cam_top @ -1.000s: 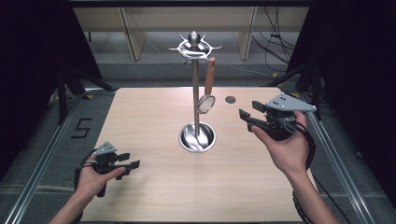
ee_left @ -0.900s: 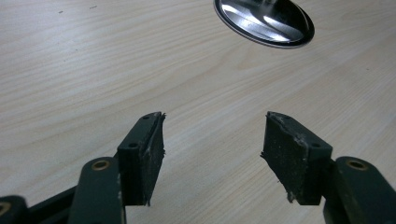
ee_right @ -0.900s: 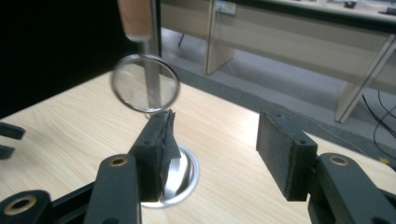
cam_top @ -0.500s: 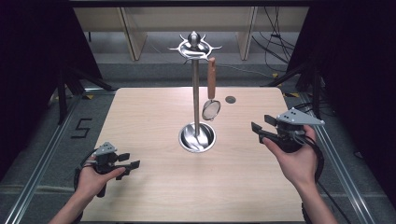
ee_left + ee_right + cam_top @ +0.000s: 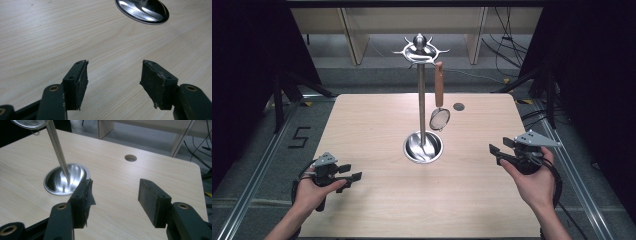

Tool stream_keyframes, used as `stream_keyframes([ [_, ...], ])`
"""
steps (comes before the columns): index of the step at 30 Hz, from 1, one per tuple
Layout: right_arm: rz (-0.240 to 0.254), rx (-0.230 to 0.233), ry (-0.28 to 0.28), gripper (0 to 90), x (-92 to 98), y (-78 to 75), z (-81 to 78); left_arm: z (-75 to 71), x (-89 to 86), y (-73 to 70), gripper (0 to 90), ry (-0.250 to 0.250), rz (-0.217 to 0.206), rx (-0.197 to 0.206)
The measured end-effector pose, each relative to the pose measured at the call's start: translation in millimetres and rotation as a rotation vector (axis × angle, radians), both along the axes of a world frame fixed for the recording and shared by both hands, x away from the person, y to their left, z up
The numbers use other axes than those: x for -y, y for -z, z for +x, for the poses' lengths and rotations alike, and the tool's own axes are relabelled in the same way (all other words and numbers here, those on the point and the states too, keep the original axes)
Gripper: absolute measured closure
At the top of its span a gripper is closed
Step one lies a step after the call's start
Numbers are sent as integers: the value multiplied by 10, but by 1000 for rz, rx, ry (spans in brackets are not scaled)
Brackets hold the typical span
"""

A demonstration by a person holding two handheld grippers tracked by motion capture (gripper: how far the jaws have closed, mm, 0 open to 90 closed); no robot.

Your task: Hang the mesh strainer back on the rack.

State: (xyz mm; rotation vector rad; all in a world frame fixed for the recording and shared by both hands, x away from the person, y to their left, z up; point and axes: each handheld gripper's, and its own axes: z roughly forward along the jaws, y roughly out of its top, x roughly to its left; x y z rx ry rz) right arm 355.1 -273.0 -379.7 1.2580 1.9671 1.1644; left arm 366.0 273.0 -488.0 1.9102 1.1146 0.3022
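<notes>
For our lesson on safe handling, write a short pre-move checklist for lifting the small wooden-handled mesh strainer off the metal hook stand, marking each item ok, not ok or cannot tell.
1. Right gripper empty, jaws apart: ok.
2. Left gripper empty, jaws apart: ok.
3. Small mesh strainer with brown wooden handle hanging from a hook of the tall silver metal stand: ok.
4. Stand's round shiny base flat on the light wooden table: ok.
5. Open table surface between the right gripper and the strainer: ok.
6. How firmly the handle sits on its hook: cannot tell.
</notes>
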Motion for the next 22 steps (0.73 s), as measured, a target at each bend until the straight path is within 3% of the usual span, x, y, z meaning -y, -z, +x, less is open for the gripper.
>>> stream_keyframes([
  [8,-5,-69,25,453,149,270,-46,0,-9,1,372,5,8,-3],
  [12,27,-107,60,452,193,434,-90,0,-16,0,372,8,17,-5],
  [15,29,-130,68,450,223,549,-100,-1,2,-1,372,-4,-6,0],
  [22,24,-150,83,441,217,638,-117,5,-8,-22,372,10,9,-1],
])
